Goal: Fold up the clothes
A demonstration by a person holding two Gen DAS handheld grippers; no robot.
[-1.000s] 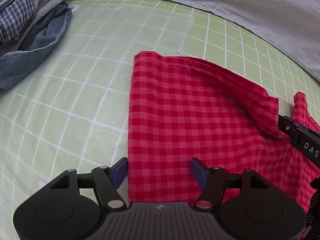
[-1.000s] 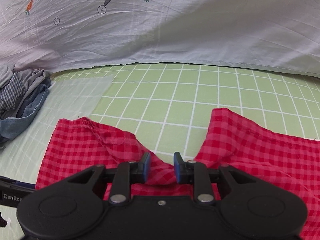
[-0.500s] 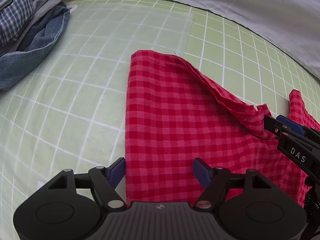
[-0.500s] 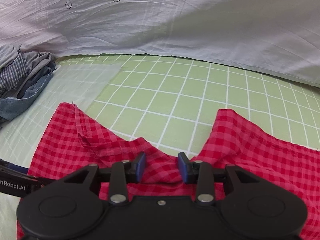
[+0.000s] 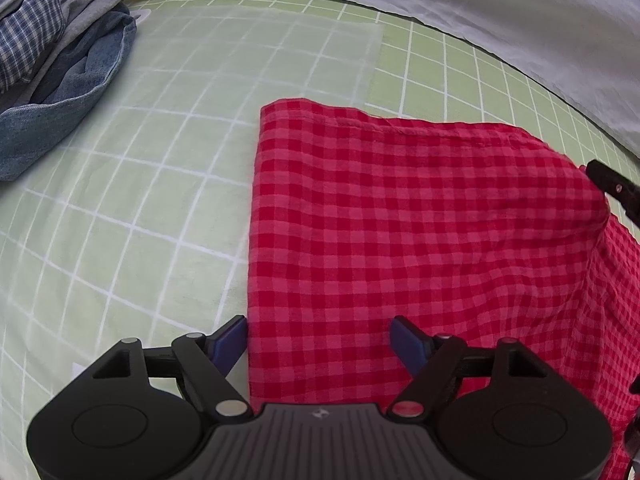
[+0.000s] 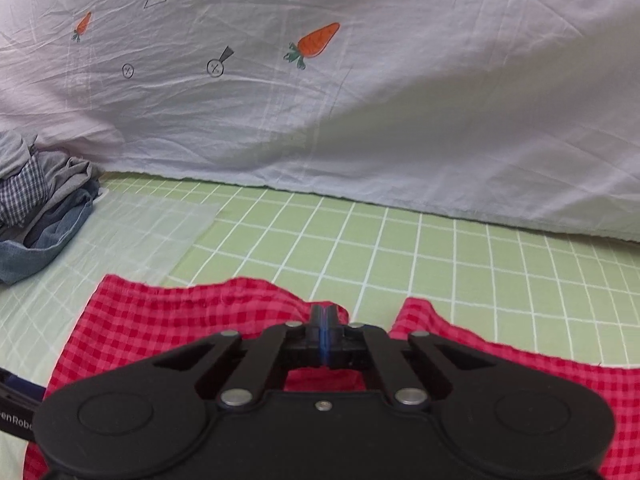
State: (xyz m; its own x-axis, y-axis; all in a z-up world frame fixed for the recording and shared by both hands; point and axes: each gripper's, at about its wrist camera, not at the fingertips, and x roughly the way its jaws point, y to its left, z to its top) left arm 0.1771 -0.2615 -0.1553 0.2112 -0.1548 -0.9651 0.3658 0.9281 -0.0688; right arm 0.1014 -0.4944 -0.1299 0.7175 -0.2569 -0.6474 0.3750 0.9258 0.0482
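Note:
A red checked garment [image 5: 420,232] lies on the green grid mat [image 5: 120,208]; it also shows in the right wrist view [image 6: 168,320]. My left gripper [image 5: 320,340] is open, its blue-padded fingers straddling the garment's near left edge, low over it. My right gripper [image 6: 325,320] is shut on a fold of the red checked garment at its far edge and holds that fold lifted. The right gripper's black tip [image 5: 612,184] shows at the garment's right side in the left wrist view.
A heap of clothes, blue denim [image 5: 68,92] with a checked shirt and grey cloth, lies at the mat's far left; it also shows in the right wrist view [image 6: 44,216]. A white carrot-print sheet [image 6: 320,100] rises behind the mat. A translucent sheet [image 5: 280,52] lies on the mat.
My right gripper closed on the garment's far fold and lifted it, pulling the cloth taut. The left gripper stayed open at the near edge.

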